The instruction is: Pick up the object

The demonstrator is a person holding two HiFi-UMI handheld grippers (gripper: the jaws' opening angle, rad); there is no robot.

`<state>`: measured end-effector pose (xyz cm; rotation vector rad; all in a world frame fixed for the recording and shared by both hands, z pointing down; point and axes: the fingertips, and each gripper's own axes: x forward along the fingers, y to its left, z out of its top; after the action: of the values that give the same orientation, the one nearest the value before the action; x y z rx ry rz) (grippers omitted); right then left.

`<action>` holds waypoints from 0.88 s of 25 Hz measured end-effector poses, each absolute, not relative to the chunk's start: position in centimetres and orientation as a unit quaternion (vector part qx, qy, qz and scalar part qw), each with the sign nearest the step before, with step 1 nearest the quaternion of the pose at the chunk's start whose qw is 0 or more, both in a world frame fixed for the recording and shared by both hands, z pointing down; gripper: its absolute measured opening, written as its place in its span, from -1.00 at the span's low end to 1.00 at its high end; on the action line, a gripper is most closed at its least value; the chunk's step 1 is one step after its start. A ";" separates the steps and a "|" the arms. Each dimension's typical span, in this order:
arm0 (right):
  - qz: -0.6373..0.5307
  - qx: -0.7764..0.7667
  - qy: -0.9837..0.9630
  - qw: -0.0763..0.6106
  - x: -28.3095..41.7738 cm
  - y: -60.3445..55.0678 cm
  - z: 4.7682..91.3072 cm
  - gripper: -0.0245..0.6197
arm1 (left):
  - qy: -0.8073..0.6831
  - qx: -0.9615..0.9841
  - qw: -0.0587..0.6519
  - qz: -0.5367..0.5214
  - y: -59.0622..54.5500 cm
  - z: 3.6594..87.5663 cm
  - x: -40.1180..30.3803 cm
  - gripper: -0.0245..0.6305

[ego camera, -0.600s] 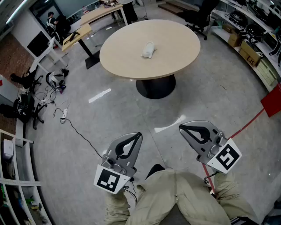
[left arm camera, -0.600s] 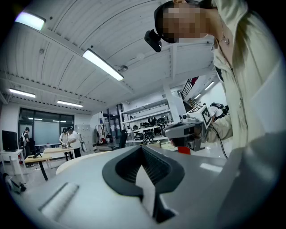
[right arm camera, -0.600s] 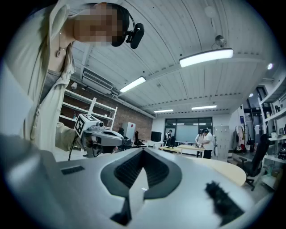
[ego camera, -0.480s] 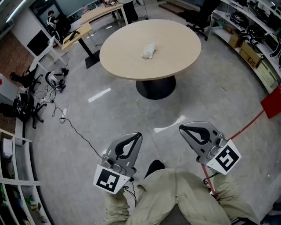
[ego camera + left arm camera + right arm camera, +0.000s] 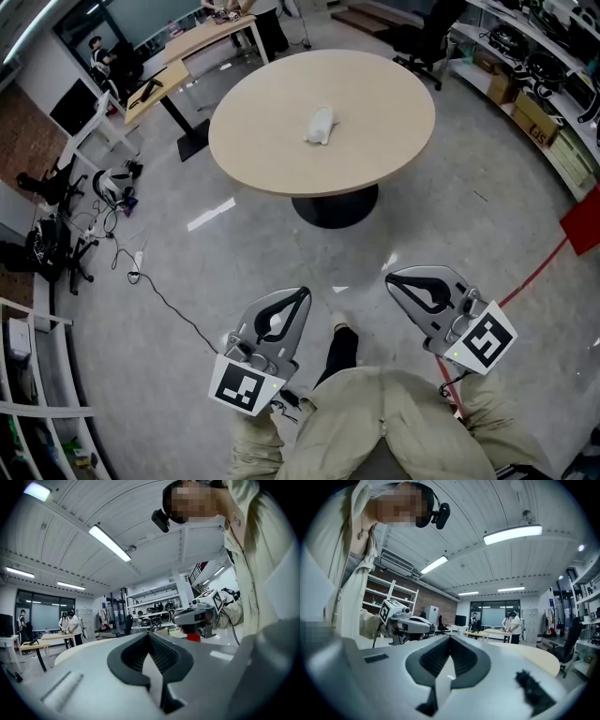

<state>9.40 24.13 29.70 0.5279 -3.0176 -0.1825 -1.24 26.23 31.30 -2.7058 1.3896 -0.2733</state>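
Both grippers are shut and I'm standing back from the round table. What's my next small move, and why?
Probably step toward the table. The white object lies near its middle, far beyond the left gripper and right gripper, which are both held close to the body, shut and empty. Opening can likely wait until you're nearer.

No legible text, labels or numbers anywhere in view

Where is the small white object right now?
Head view: the small white lumpy object lies alone near the middle of the round beige table, upper centre of the picture.
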 end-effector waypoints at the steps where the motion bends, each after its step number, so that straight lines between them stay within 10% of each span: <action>1: -0.057 0.173 -0.983 0.036 8.8 23.2 29.7 -0.94 | 0.453 -0.886 0.044 -0.093 25.3 31.4 -1.7 -0.91; 22: -0.064 0.208 -0.975 0.043 0.7 4.6 31.8 -0.94 | 0.424 -0.901 0.033 -0.087 6.2 31.7 -11.2 -0.91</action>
<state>0.65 4.56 31.81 0.6362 -2.9820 -0.1958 -11.18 6.20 31.70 -2.7712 1.3049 -0.2661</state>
